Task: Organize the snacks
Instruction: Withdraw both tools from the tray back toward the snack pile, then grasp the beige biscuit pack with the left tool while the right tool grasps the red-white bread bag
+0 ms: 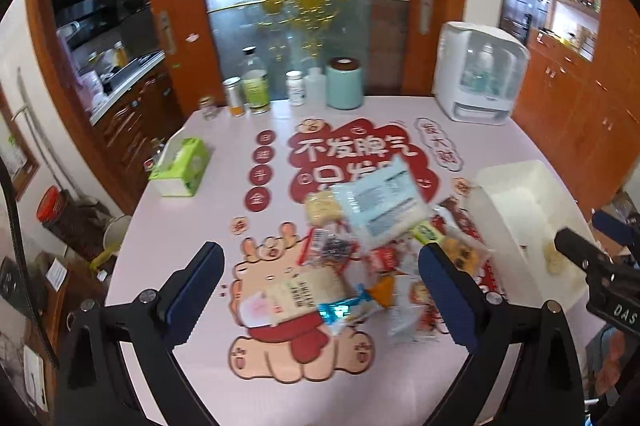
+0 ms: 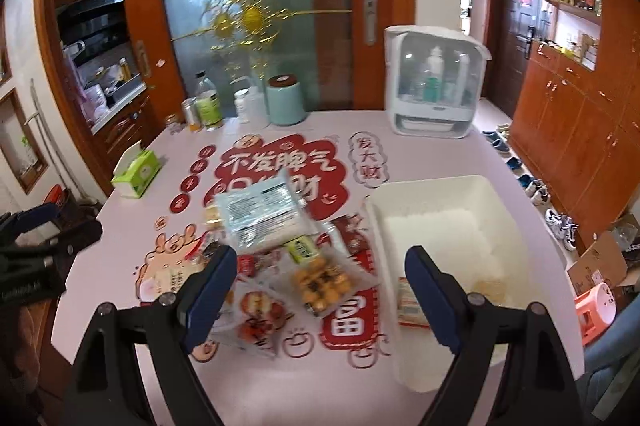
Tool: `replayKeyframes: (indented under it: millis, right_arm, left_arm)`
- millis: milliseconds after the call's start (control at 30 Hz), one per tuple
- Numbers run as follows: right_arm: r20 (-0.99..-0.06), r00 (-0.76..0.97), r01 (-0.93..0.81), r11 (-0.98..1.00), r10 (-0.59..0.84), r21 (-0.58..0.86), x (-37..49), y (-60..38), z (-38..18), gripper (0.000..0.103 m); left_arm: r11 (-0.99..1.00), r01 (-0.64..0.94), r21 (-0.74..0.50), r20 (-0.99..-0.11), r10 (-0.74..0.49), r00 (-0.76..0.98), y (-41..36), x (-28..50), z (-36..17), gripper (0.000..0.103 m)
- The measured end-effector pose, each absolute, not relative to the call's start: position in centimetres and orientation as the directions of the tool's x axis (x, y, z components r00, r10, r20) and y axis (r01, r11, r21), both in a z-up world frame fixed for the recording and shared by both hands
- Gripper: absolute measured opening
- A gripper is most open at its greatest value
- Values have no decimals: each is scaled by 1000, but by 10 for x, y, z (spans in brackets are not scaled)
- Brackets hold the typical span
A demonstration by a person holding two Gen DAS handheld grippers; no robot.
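Observation:
A pile of snack packets lies mid-table: a large pale blue-labelled bag (image 1: 382, 203) (image 2: 262, 211) on top, a beige packet (image 1: 298, 292), a packet of brown-and-yellow pieces (image 2: 322, 284) and a red-printed packet (image 2: 256, 318). A white bin (image 1: 528, 209) (image 2: 440, 226) stands to their right, holding a few snacks including a packet (image 2: 408, 302). My left gripper (image 1: 322, 272) is open above the near side of the pile, holding nothing. My right gripper (image 2: 318, 276) is open between the pile and the bin, holding nothing.
The pink table (image 1: 192, 226) carries cartoon stickers. A green tissue box (image 1: 182, 165) sits at the left. Bottles and a teal canister (image 1: 344, 83) line the far edge, beside a white appliance (image 1: 478, 71). Shoes and a cardboard box (image 2: 600, 262) lie on the floor at the right.

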State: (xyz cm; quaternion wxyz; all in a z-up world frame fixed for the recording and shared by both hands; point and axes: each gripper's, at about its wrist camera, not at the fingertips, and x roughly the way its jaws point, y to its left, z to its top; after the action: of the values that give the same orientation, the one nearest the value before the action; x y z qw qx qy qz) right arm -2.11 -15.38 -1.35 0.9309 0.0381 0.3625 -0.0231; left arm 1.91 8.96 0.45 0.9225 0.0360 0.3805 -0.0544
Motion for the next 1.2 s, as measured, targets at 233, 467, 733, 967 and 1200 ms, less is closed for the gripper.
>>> replayKeyframes:
  millis: [233,467,733,967,1200]
  right_arm:
    - [-775,628,24,995,63,101,2,-121,-50,87]
    - [-846,522,4,992,108,129,18,-97,-93,86]
    - [-900,414,28,986,137,163,42,-88,-137,81]
    - [-928,323,96,969,186,228,61,-96,-171,80]
    - [-937,260,140,951,234,277,74,-102,-195,80]
  left_arm:
    - [990,132,53,-749,-48,660,114,32,-25,97]
    - [980,185,73,-800,-54,598,115,47,-62,97]
    - [958,263,118,-858,-34,513,120,80,-114,97]
    - [921,382,72,-916,-91,392,132,118,-165,97]
    - [822,557,119,-947,-75,314,117,135,-206,97]
